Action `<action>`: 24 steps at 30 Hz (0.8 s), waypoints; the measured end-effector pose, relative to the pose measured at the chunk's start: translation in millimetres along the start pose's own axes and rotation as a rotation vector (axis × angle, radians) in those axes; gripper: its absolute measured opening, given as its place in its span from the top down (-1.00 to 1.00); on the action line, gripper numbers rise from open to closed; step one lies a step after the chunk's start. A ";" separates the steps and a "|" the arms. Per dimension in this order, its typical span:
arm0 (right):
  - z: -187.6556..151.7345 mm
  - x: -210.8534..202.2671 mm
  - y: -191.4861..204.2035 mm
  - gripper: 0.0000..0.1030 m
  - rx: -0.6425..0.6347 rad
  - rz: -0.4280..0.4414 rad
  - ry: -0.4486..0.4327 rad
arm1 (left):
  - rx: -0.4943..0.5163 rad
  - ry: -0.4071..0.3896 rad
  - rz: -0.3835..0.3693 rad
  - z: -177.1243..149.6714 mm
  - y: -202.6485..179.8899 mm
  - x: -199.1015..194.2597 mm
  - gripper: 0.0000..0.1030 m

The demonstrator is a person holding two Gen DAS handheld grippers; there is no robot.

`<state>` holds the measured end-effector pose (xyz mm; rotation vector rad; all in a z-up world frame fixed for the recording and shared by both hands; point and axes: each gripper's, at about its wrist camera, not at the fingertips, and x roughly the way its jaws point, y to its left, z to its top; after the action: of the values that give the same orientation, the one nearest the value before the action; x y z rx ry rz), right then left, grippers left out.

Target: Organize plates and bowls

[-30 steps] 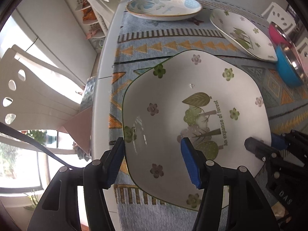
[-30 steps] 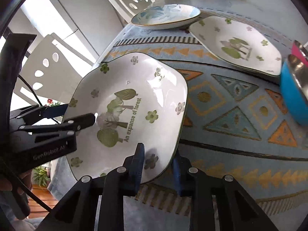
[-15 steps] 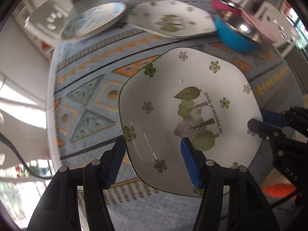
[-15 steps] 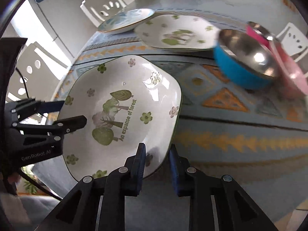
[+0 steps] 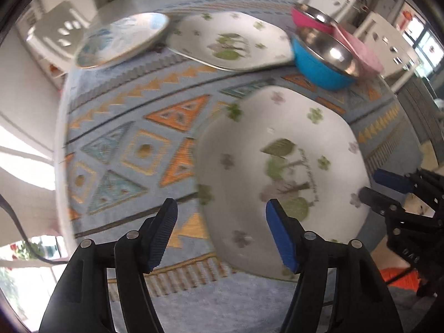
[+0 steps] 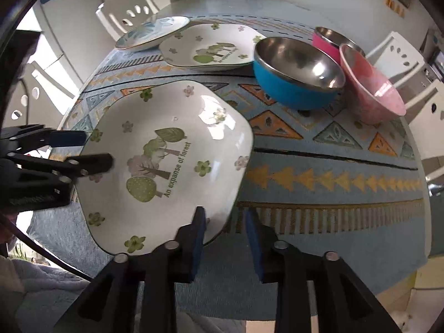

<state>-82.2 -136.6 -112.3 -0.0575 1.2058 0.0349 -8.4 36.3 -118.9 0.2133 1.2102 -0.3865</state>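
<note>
Forest plate (image 6: 166, 163): white, squarish, printed "An expanse of forest"; your right gripper (image 6: 225, 238) pinches its near rim, jaws narrow on the edge, plate tilted above the patterned cloth (image 6: 333, 177). Your left gripper (image 5: 222, 236) has jaws wide, one pad over the plate's face, nothing clamped. Beyond, on the bench: a matching plate (image 6: 213, 47), a blue-patterned round plate (image 6: 152, 32), a blue steel bowl (image 6: 297, 77), a pink bowl (image 6: 371, 86), a magenta bowl (image 6: 327, 38).
</note>
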 end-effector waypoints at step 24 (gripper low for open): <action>87.3 3.6 -24.6 0.18 0.360 0.318 -0.019 | -0.211 -0.149 -0.123 87.5 86.4 -11.2 -0.41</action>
<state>1.9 -155.7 -84.0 0.4496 1.1767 0.0960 98.6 85.7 -82.1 -0.0708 1.1104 -0.3719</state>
